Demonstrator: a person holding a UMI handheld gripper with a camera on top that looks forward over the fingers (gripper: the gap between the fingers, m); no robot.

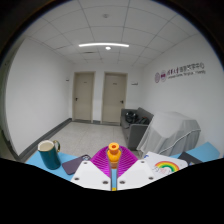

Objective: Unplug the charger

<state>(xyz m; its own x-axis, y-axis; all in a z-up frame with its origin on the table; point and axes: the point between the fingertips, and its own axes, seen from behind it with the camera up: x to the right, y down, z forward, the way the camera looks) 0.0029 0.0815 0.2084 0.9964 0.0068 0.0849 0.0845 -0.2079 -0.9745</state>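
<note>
My gripper (113, 160) is raised and points out into the room. Its two white fingers with magenta pads (97, 160) stand close together. Both press on a small orange and yellow charger piece (114, 151), whose rounded top sticks up just above the fingertips. A thin blue and yellow strip (113, 178) runs down between the fingers below it. No socket or cable shows in this view.
A teal mug (48, 154) stands to the left of the fingers, with a dark flat object (72, 165) beside it. A rainbow-printed item (166, 165) lies to the right on a blue surface (205, 152). Beyond are a grey chair (172, 132), a dark cabinet (132, 128) and two doors (98, 97).
</note>
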